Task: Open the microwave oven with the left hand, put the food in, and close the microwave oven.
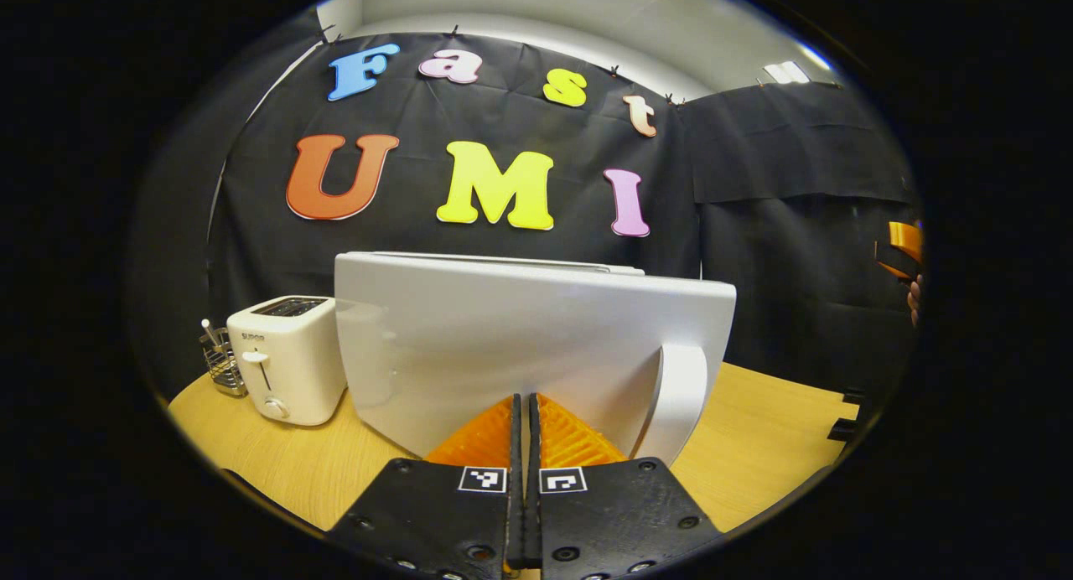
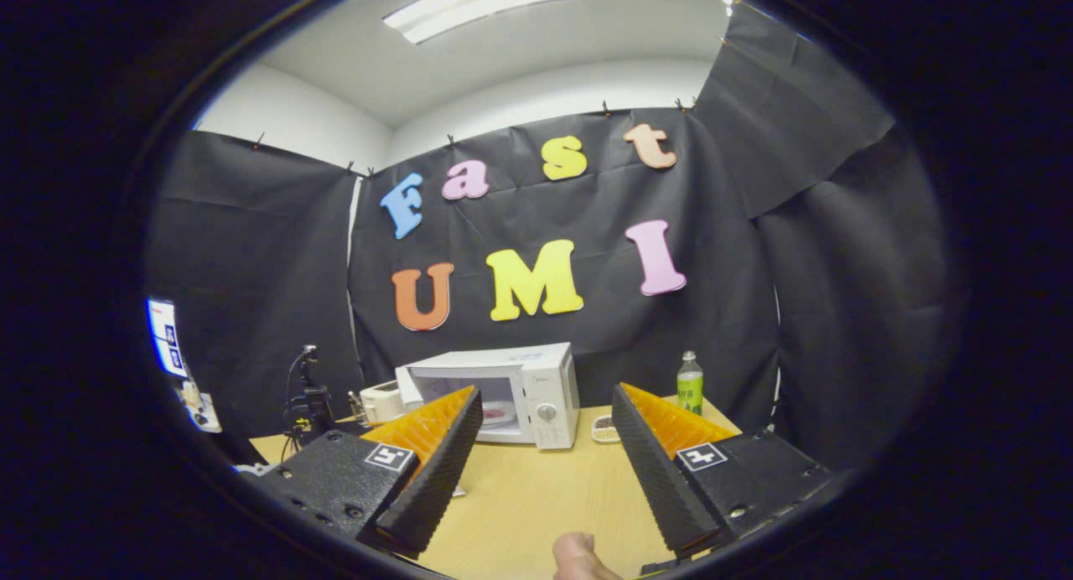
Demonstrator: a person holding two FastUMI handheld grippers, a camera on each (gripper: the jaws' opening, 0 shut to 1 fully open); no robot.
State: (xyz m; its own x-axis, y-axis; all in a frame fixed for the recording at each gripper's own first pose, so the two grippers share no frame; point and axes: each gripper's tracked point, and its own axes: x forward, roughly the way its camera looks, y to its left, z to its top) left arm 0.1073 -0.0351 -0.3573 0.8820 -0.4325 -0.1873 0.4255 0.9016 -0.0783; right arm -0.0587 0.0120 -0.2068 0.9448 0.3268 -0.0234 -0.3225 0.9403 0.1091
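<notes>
Against the microwave door (image 1: 503,345), left gripper (image 1: 526,421) closed, right gripper (image 2: 545,446) spread.

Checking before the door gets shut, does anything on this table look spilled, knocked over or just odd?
Nothing stands out. The microwave sits square on the table with its door swung open, a plate inside. The toaster and bottle stand upright. No spills show.

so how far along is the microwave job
Food looks in: something pinkish sits inside the microwave, and the right gripper is open and empty. In hand: the left gripper, fingers shut, is at the outside of the door beside its handle. Left: swinging the door fully closed.
</notes>
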